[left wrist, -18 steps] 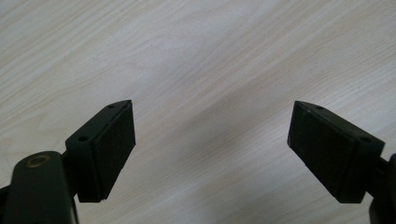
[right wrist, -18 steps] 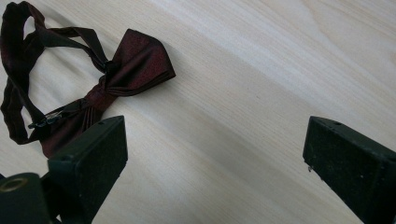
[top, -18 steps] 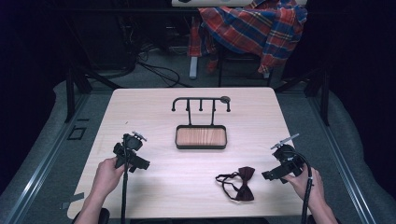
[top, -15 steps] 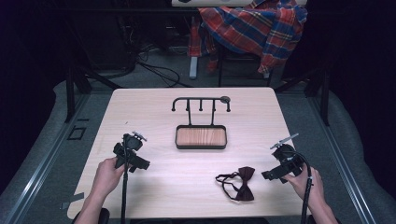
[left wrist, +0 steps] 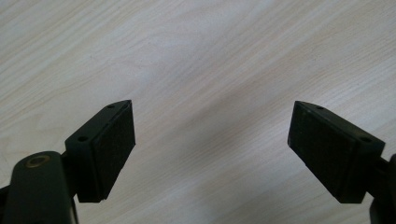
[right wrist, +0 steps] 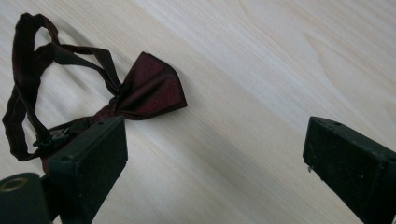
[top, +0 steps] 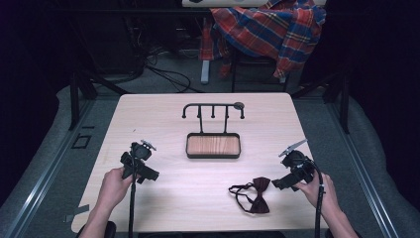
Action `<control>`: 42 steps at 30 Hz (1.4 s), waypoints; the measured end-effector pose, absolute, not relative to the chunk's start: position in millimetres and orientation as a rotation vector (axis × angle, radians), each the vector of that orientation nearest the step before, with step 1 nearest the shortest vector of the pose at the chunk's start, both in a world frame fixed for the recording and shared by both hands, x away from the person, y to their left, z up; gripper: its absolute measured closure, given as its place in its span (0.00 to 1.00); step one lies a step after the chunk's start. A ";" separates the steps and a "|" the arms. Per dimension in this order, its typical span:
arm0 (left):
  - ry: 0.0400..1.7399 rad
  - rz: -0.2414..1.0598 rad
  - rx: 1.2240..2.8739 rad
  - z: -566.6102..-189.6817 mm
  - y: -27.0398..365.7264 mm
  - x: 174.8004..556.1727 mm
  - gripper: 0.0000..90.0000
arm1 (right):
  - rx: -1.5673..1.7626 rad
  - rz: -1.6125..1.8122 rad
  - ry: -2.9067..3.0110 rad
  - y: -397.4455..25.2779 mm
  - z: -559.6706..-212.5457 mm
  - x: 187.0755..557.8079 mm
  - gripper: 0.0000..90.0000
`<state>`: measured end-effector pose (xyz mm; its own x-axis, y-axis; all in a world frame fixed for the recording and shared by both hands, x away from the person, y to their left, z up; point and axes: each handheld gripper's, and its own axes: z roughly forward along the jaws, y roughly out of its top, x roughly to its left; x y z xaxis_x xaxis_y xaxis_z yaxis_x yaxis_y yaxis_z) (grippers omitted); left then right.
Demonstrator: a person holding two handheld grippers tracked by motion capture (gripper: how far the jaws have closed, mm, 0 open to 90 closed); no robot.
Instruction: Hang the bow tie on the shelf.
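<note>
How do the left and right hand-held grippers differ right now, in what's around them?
The right hand-held gripper has the dark red bow tie lying just beyond one jaw; the left hand-held gripper faces bare table. In the high view, the right sits beside the bow tie, the left far from it. Both are open and hold nothing.

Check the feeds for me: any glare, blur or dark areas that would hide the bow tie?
High view: table evenly lit, surroundings almost black, bow tie small but clear. Right gripper view: bow tie sharp with soft shadows, no glare; near jaws slightly soft. Left gripper view: sharp wood grain, faint shadow between the open left tongs.
</note>
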<state>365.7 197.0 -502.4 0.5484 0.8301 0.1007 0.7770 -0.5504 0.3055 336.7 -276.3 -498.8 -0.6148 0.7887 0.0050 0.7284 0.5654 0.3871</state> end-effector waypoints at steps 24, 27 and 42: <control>1.346 0.335 2.567 -502.8 197.6 365.6 0.17 | 0.989 0.503 2.781 -213.3 -503.8 345.9 0.00; 1.348 0.332 2.566 -502.9 197.4 365.5 0.17 | 0.955 0.486 2.798 -208.4 -503.3 346.8 0.00; 1.346 0.334 2.571 -503.4 197.1 365.3 0.17 | 0.826 0.444 2.889 -179.6 -513.9 348.9 0.34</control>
<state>365.3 197.1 -503.4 0.5547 0.8263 0.0979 0.7763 -0.5563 0.2966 348.9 -179.6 -513.9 -0.8470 0.5313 -0.0193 0.5009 0.8097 0.3058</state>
